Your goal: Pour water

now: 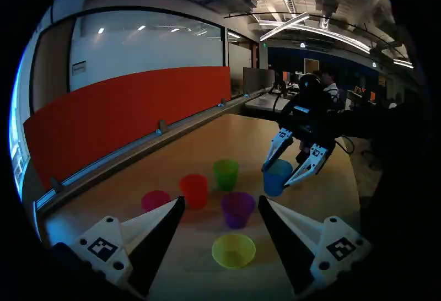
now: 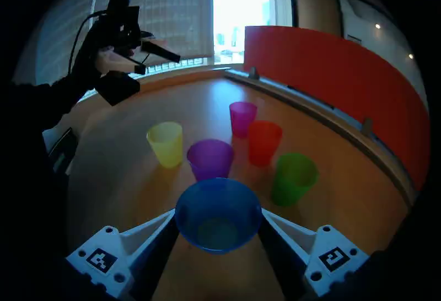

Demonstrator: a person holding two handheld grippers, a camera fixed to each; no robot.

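my right gripper (image 2: pixel 218 214) grasps the translucent blue plastic cup (image 2: pixel 218 232) between its fingers, near the rim; i judge it light, thin-walled, crushable, so squeeze gently. left gripper (image 1: pixel 220 198) released, empty.

Dim interior; window (image 2: pixel 242 9) blown out (harsh glare); ceiling strips (image 1: pixel 284 25) weak; fisheye bends edges.

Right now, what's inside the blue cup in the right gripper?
Nothing solid shows inside the blue cup, held between the right gripper's fingers. A pale patch marks its bottom; whether that is water I cannot tell. Its near wall is hidden.
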